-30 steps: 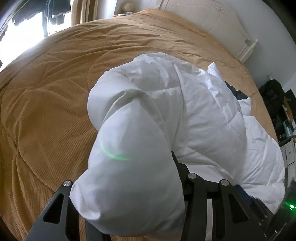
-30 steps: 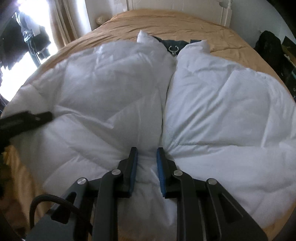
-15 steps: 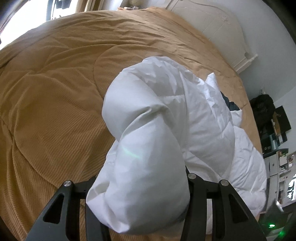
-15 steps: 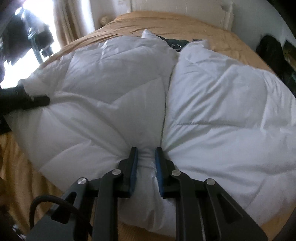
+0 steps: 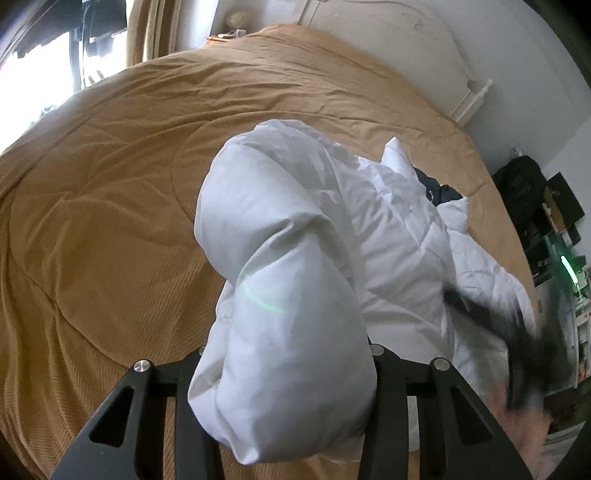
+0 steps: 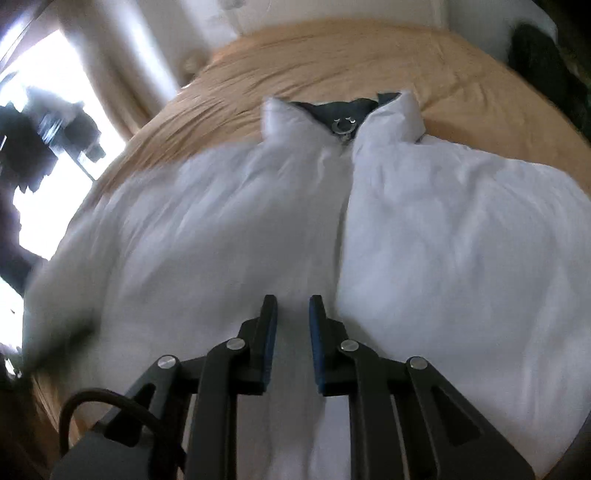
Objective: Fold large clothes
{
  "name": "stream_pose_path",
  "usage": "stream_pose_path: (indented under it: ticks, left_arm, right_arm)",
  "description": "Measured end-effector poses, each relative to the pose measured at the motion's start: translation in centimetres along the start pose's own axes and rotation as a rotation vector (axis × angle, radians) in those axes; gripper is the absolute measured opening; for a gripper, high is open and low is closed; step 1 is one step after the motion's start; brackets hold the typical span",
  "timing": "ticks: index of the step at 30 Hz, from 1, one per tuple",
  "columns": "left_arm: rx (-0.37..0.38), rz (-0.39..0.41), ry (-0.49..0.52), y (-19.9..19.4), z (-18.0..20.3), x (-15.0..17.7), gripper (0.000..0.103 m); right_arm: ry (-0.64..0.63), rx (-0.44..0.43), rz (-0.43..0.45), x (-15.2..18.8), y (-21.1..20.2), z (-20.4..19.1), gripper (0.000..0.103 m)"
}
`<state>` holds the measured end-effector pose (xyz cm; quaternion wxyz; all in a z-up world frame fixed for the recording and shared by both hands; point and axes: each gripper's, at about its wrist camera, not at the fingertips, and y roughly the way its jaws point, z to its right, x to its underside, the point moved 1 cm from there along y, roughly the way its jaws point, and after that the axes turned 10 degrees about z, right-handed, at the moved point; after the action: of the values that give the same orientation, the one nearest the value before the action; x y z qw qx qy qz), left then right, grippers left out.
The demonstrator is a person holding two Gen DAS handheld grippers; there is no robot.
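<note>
Left gripper [image 5: 288, 373] squeezes tighter on the puffy sleeve [image 5: 280, 266], which may slip free; right gripper [image 6: 292, 314], narrow, holds nothing above the jacket [image 6: 443, 236].

A home bedroom: a wide bed [image 5: 110, 221] under a tan quilt, a white headboard [image 5: 406, 48], curtains [image 5: 147, 33] beside a bright window [image 5: 33, 81].
</note>
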<state>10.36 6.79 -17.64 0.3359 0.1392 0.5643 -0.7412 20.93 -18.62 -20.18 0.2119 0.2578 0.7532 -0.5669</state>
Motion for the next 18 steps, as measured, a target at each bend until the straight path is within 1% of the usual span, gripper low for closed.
stream_pose_path:
  ticks: [1, 2, 3, 4, 5, 7, 8, 10, 11, 13, 16, 17, 18]
  left_arm:
    - [0.005, -0.003, 0.002, 0.0, 0.1, 0.0, 0.040]
    - [0.009, -0.005, 0.002, 0.1, 0.1, -0.1, 0.040]
    - [0.009, -0.002, 0.006, 0.1, 0.3, -0.3, 0.040]
    - [0.005, 0.002, 0.016, 0.1, 0.6, -0.4, 0.040]
    - [0.001, 0.003, 0.027, 0.1, 0.9, -0.5, 0.040]
    - [-0.001, 0.004, 0.043, -0.1, 1.0, -0.4, 0.040]
    - [0.002, 0.003, 0.043, -0.1, 0.9, -0.5, 0.040]
    - [0.003, -0.014, 0.022, -0.1, 0.5, -0.8, 0.040]
    - [0.005, -0.025, 0.011, -0.1, 0.2, -0.9, 0.039]
    - [0.017, -0.049, -0.010, 0.2, -0.4, -1.1, 0.039]
    - [0.005, -0.054, 0.007, 0.3, -0.2, -1.1, 0.038]
    - [-0.004, -0.052, 0.021, 0.3, 0.1, -1.1, 0.037]
    - [-0.010, -0.049, 0.031, 0.2, 0.3, -1.1, 0.037]
  right_arm:
    - [0.081, -0.026, -0.068, -1.7, 2.9, 1.2, 0.017]
    - [0.142, -0.045, -0.109, -2.8, 4.9, 2.0, 0.016]
    - [0.200, -0.059, -0.145, -3.8, 6.6, 2.8, 0.011]
    - [0.237, -0.059, -0.162, -4.6, 7.8, 3.5, 0.007]
    - [0.266, -0.025, -0.152, -5.6, 8.7, 4.2, 0.000]
    - [0.238, 0.032, -0.124, -7.3, 10.3, 5.0, 0.000]
    - [0.223, 0.044, -0.123, -7.6, 11.0, 5.2, 0.000]
    - [0.239, 0.037, -0.139, -7.6, 11.2, 5.6, 0.000]
    - [0.240, 0.036, -0.136, -7.7, 10.7, 5.6, 0.000]
    - [0.212, 0.005, -0.108, -7.4, 7.4, 5.0, 0.000]
    - [0.160, -0.054, -0.105, -4.1, 1.7, 4.0, 0.000]
    - [0.169, -0.089, -0.118, -1.7, -0.5, 3.9, 0.000]
    - [0.179, -0.108, -0.135, 0.0, -1.7, 3.8, 0.000]
